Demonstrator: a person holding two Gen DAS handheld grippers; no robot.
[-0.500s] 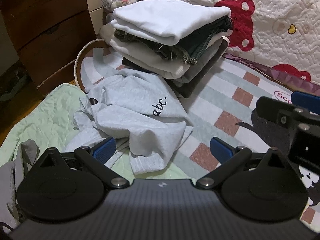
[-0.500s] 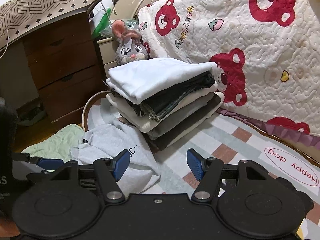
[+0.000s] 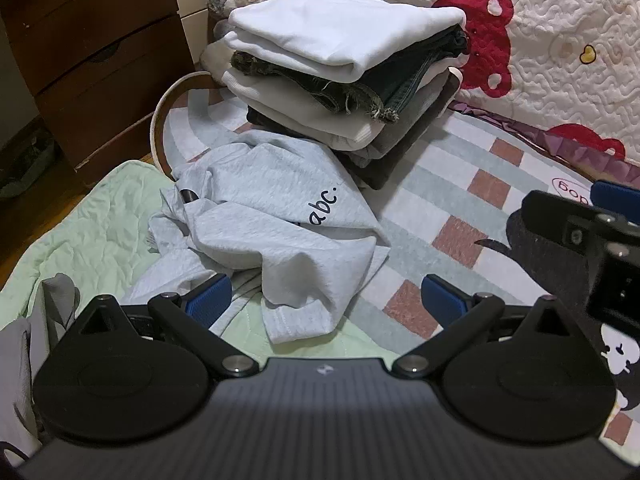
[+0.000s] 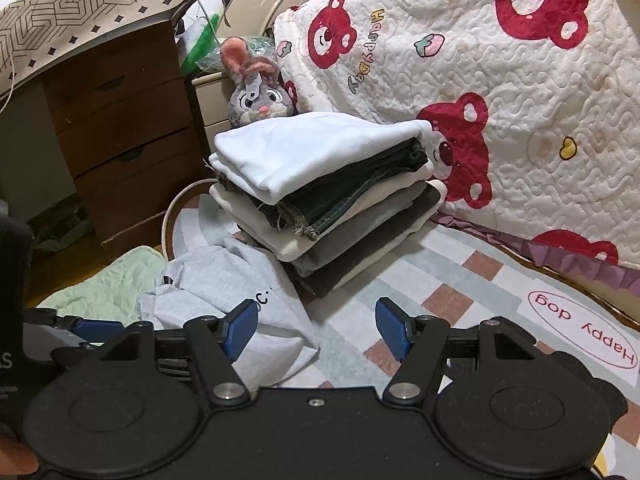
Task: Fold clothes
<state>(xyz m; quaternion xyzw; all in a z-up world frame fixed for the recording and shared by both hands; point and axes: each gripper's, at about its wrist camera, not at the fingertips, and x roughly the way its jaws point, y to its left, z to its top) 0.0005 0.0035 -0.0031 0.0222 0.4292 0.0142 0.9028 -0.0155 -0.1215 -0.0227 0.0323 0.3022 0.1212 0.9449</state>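
Left gripper [image 3: 326, 300], right gripper [image 4: 316, 328]: jaws apart, empty. Sweatshirt [image 3: 272, 216] crumpled ahead; stack [image 3: 344, 72] beyond; rug [image 3: 460, 208] bare rightward.

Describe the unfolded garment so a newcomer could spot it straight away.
Find the quilt with red bears hanging at the back, then the neat stack of folded clothes on the checked mat before it. Crumpled against the stack's foot lies a pale grey sweatshirt, the only rumpled piece, printed "abc." in dark letters.

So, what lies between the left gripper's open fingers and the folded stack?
In the left wrist view, the crumpled grey sweatshirt lies between the left gripper and the folded stack.
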